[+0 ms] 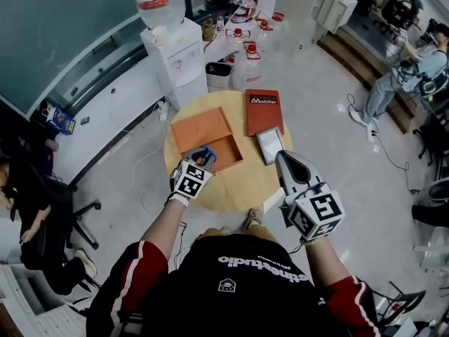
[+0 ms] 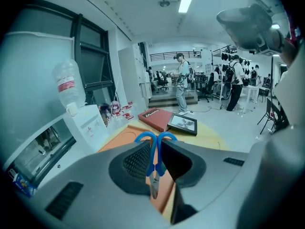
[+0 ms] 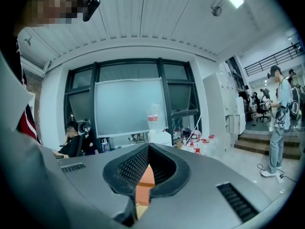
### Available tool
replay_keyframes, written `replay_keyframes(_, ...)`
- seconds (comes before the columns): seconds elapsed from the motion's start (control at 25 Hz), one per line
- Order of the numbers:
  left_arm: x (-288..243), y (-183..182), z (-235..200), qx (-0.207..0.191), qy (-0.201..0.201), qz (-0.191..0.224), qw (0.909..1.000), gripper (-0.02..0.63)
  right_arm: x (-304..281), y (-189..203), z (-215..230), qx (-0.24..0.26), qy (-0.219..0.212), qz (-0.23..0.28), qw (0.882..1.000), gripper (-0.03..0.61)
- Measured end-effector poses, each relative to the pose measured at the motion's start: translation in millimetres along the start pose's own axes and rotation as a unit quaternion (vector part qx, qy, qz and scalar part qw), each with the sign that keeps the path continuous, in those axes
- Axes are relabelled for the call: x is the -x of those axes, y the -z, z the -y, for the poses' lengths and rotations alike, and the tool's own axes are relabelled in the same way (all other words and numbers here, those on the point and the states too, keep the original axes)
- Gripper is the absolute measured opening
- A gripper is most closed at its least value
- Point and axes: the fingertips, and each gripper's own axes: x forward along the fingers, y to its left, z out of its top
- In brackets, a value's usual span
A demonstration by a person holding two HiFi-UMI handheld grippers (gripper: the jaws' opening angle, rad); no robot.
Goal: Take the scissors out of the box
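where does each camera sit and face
Head view: on the head, steeply down at the table; sleeves, left gripper, right gripper show.
Left gripper view: on that gripper, along jaws shut on the scissors, across the table.
Right gripper view: on that gripper, facing windows; jaws together, empty.
Shared: scissors in head and left gripper views.

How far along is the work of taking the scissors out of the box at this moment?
Done: the orange box lies open, and the left gripper is closed on the blue-handled scissors. In hand: they hang over the box, seemingly clear of it. Left: probably to carry them aside onto the table. The right gripper is shut, empty.
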Motion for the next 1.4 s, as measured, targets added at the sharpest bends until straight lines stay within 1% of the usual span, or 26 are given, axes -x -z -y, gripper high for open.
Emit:
replay_keyframes(0.24, 25, -28, 8, 0.002, -0.009, 0.047, 0.9988, 0.084, 1, -7, 2, 0.009, 0.006, 0.008, 1.0, 0.026)
replay_keyframes(0.32, 35, -43, 7, 0.002, -0.013, 0.069, 0.9975, 0.084, 1, -9, 1, 0.01, 0.007, 0.01, 1.0, 0.026)
replay_keyframes(0.52, 70, -92, 5, -0.008, -0.019, 0.119, 0.9927, 0.084, 1, -21, 0, 0.016, 0.011, 0.02, 1.0, 0.026)
replay_keyframes(0.76, 101, -127, 1, -0.012, -0.036, 0.161, 0.9862, 0.084, 8, -39, 13, 0.017, 0.03, 0.04, 0.999, 0.026)
replay_keyframes(0.92, 121, -148, -5, -0.012, -0.049, 0.191, 0.9803, 0.084, 12, -48, 17, 0.013, 0.034, 0.05, 0.998, 0.027)
replay_keyframes(1.08, 135, -165, -6, -0.019, -0.053, 0.207, 0.9767, 0.083, 14, -47, 18, 0.005, 0.035, 0.051, 0.998, 0.027)
replay_keyframes(1.24, 150, -176, -10, -0.013, -0.058, 0.225, 0.9726, 0.084, 13, -50, 19, 0.006, 0.036, 0.053, 0.998, 0.026)
replay_keyframes(1.4, 173, -188, -11, -0.016, -0.069, 0.244, 0.9671, 0.084, 16, -51, 20, 0.004, 0.037, 0.054, 0.998, 0.028)
